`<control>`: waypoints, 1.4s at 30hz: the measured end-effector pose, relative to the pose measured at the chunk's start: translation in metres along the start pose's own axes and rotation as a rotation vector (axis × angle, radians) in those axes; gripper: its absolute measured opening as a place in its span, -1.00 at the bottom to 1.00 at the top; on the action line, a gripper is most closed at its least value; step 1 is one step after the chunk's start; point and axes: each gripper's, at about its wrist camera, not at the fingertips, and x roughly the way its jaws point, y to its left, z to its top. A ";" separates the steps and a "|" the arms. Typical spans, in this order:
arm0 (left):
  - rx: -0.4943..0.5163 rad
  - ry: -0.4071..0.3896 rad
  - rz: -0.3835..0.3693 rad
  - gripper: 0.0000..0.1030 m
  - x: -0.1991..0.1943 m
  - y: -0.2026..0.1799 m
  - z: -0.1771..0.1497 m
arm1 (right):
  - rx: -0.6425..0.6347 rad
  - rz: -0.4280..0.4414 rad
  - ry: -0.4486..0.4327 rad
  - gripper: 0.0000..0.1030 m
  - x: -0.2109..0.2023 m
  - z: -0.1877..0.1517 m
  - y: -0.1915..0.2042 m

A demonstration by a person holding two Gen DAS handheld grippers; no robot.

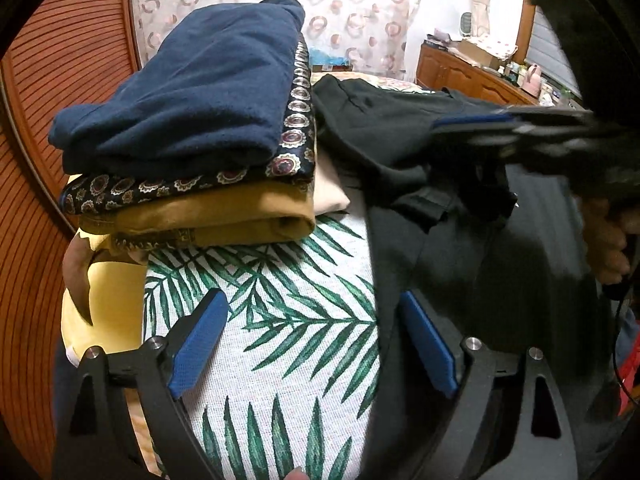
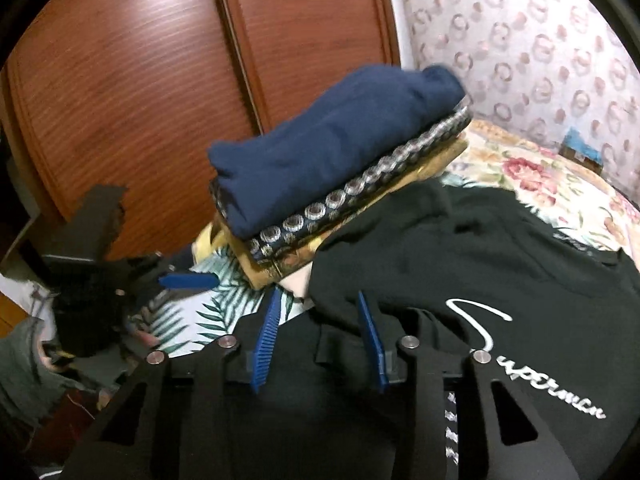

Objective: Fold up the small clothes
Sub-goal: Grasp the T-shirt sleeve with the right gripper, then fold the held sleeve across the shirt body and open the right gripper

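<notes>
Black shirt (image 2: 460,248) lies spread on the leaf-print bed cover (image 1: 288,320), beside a stack of folded clothes (image 1: 192,128). Step judged: grasp before 1st fold. Right tool (image 2: 316,332) is part-closed over the shirt edge, grip not confirmed; left tool (image 1: 316,344) is spread wide, empty. Next: both edges pinched. No containers seen.
</notes>
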 end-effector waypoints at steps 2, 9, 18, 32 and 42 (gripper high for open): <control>0.000 -0.002 0.000 0.73 0.000 0.000 -0.001 | 0.004 -0.007 0.036 -0.27 0.018 0.000 -0.003; -0.001 -0.004 0.002 0.73 0.000 -0.001 0.001 | 0.006 -0.026 0.116 -0.45 0.057 0.004 -0.013; -0.001 -0.004 0.001 0.73 0.000 0.000 0.000 | -0.021 -0.082 0.065 -0.96 0.041 0.030 -0.019; -0.002 -0.005 0.002 0.73 0.000 0.000 0.000 | 0.192 -0.482 -0.010 -0.89 -0.034 0.044 -0.136; -0.001 -0.005 0.002 0.73 0.001 0.001 0.000 | 0.256 -0.425 -0.038 -0.10 -0.047 0.017 -0.146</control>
